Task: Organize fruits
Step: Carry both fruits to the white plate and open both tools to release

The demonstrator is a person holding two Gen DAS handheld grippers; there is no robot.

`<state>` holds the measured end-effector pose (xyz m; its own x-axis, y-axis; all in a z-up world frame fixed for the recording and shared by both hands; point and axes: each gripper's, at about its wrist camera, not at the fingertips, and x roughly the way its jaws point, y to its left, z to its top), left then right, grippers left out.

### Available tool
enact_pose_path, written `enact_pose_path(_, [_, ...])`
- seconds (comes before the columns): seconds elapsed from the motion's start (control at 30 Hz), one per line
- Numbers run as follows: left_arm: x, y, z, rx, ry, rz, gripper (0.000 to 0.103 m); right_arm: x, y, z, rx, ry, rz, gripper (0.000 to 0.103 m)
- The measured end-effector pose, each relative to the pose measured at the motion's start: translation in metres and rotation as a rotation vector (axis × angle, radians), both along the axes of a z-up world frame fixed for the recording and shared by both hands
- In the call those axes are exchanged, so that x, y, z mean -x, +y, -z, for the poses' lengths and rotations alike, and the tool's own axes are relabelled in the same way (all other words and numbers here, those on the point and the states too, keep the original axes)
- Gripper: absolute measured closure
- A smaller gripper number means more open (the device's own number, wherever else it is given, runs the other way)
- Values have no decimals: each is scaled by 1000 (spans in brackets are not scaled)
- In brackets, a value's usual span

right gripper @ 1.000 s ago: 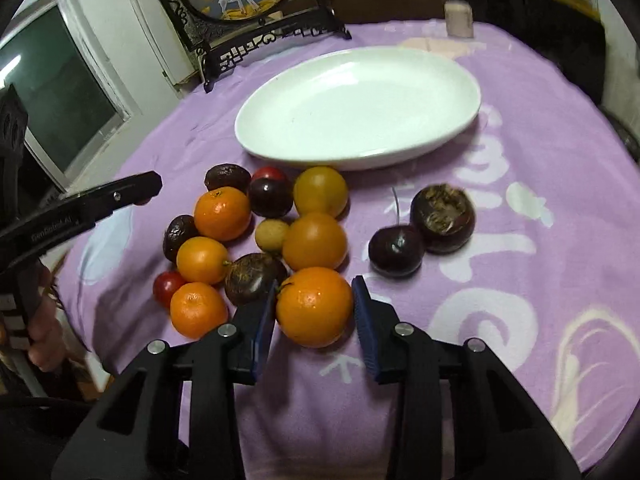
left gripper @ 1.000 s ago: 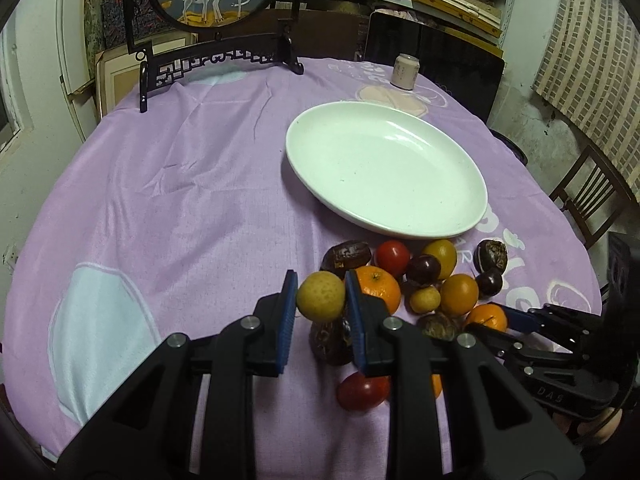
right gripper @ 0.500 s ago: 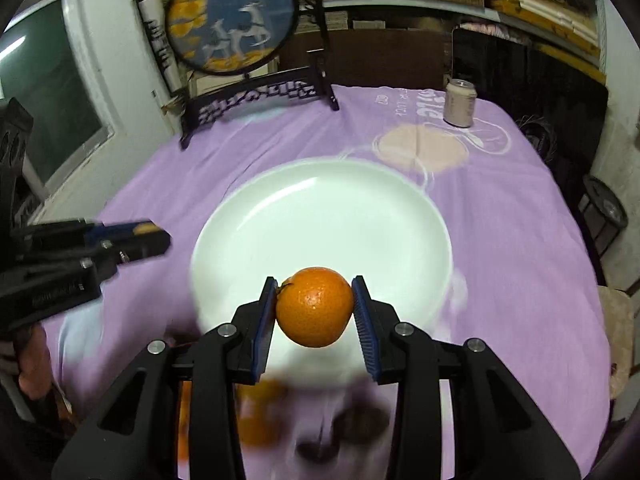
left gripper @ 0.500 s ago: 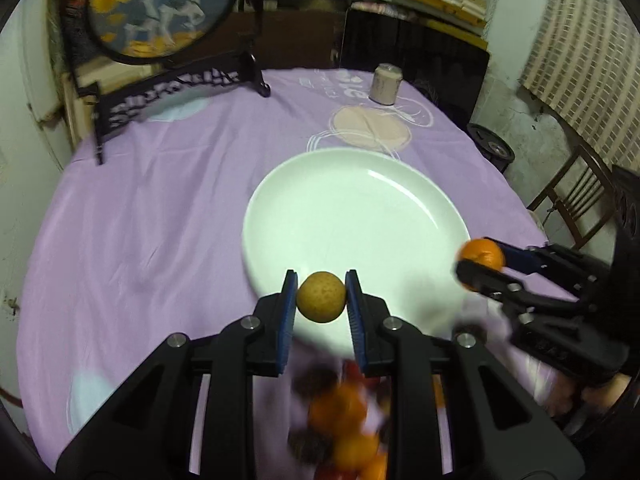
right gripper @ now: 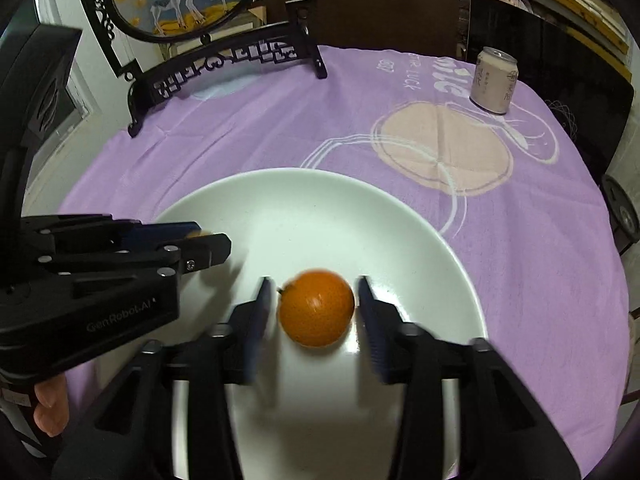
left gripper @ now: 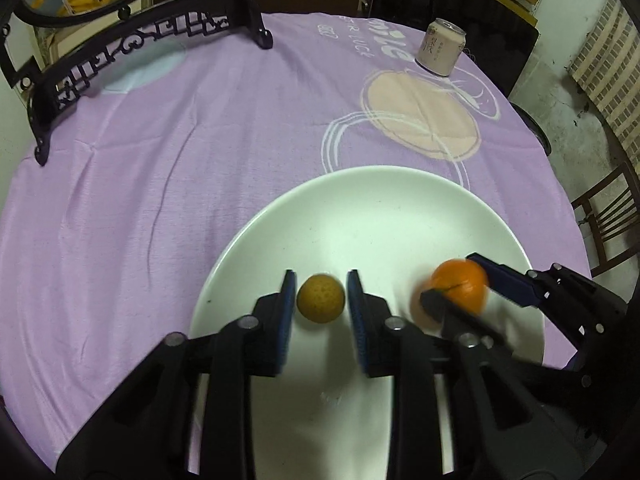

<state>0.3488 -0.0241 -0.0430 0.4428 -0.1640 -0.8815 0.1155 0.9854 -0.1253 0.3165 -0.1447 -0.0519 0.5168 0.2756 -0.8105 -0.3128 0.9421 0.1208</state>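
Observation:
A wide white plate (left gripper: 380, 208) (right gripper: 320, 200) lies on the purple tablecloth under both grippers. In the left wrist view, my left gripper (left gripper: 320, 300) has its jaws opening around a small yellow fruit (left gripper: 321, 298), with a thin gap at each blue pad. Seen from the right wrist, my right gripper (right gripper: 314, 304) is opening too, and an orange (right gripper: 316, 306) sits loose between its pads over the plate. The right gripper (left gripper: 456, 280) and the blurred orange (left gripper: 460, 286) show at the plate's right side. At the left the left gripper (right gripper: 212, 238) reaches in over the plate.
A pale drink can (left gripper: 440, 54) (right gripper: 494, 86) stands at the far right of the table. A black carved stand with a round painted screen (left gripper: 140, 40) (right gripper: 224, 68) occupies the far left. A wooden chair (left gripper: 608, 220) sits beyond the right edge. A hand (right gripper: 48, 408) holds the left gripper.
Both grippers carried their fruits from the pile at the table's near edge out over the plate. Their pads, tight on the fruits before, now stand apart from them.

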Motion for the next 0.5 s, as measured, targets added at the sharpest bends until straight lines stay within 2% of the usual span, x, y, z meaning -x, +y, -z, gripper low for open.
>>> enact_pose_path(0.03, [1,1,-3,-1,-7,-6,49,4,-1,-3,14,-19,11,43])
enact_pose_path(0.07, [7,2,-9,-12,-31,-13,39,6,-3,-6,23,-28,16,43])
enact_pose_path(0.2, [43,14,-36,-1,-99,-11,31,42,-20,-37,27,-71,36,42])
enact_pose_path(0.27, [80,22,-53,-7,-166,-19,18,77,-25,-53,20,-109,38,41])
enact_pose_path(0.3, [95,23,-58,-21,-194,-21,12,95,-26,-58,18,-127,38,37])
enact_pose_path(0.33, [117,26,-62,-42,-233,-25,10,115,-28,-62,15,-146,39,33])
enact_pose_path(0.4, [157,30,-63,-58,-285,-29,9,165,-31,-63,3,-204,64,14])
enact_pose_path(0.43, [174,32,-61,-58,-299,-29,8,187,-33,-60,3,-232,85,9])
enact_pose_path(0.5, [210,37,-52,-58,-313,-30,8,217,-34,-53,12,-261,113,7])
